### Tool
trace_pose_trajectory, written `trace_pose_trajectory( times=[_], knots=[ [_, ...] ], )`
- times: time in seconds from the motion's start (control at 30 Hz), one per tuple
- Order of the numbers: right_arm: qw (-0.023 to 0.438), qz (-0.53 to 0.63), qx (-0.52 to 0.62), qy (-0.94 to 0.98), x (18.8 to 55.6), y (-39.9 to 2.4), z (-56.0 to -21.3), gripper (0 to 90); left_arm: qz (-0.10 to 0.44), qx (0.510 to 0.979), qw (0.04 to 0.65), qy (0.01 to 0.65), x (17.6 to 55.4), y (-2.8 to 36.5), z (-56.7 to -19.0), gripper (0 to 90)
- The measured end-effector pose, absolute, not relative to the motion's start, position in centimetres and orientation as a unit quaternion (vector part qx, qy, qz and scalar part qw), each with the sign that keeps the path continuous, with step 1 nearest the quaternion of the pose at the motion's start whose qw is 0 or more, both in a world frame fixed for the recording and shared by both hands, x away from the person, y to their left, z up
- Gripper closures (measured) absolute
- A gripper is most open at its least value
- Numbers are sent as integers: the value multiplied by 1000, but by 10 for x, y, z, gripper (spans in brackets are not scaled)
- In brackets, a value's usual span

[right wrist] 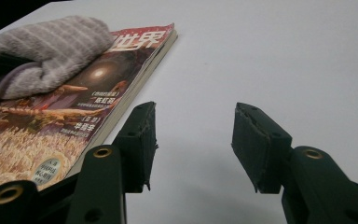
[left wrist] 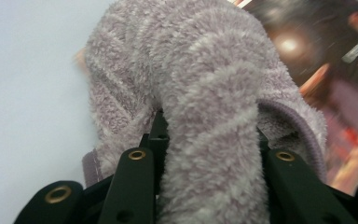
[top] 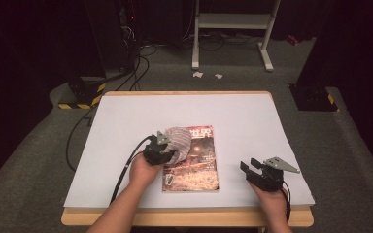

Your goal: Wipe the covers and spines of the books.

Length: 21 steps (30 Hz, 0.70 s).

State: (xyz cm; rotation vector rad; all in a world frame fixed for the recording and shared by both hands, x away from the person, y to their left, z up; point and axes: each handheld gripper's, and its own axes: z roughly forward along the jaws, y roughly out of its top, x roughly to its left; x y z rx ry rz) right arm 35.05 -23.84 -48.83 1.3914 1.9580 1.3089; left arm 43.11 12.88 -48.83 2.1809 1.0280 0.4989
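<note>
A fluffy grey-lilac striped towel [top: 179,138] lies bunched on the upper left of a magazine [top: 194,170] with a reddish cover, which sits flat in the middle of the table. My left gripper [top: 170,152] is shut on the towel's near edge. In the left gripper view a thick fold of the towel [left wrist: 205,93] is pinched between the two jaws of my left gripper [left wrist: 209,137], above the magazine [left wrist: 326,56]. My right gripper [top: 250,164] rests low on the table to the right of the magazine, open, with nothing between its jaws [right wrist: 193,140]. The right gripper view has the magazine [right wrist: 74,116] and the towel [right wrist: 46,46] off to its left.
A white sheet [top: 252,121] covers the wooden table, whose front edge [top: 199,217] runs just before the forearms. Grey carpet surrounds it. Cables [top: 77,131] trail on the floor at the left, and a white metal stand [top: 233,29] is at the back.
</note>
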Motion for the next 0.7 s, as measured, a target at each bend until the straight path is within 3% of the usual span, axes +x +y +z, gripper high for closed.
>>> trace_pose_trajectory(
  times=[0.23, 0.4, 0.53, 0.7],
  knots=[
    [202, 468, 493, 705, 351, -235, -488, 497, 179, 853, 350, 344, 441, 60, -489, 663],
    [200, 470, 489, 707, 352, -234, -488, 497, 165, 860, 351, 331, 442, 32, -486, 663],
    [198, 472, 487, 707, 352, -234, -488, 497, 163, 862, 343, 335, 443, 45, -485, 662],
    [198, 471, 486, 709, 352, -232, -488, 497, 173, 852, 328, 368, 445, 94, -484, 661]
  ],
)
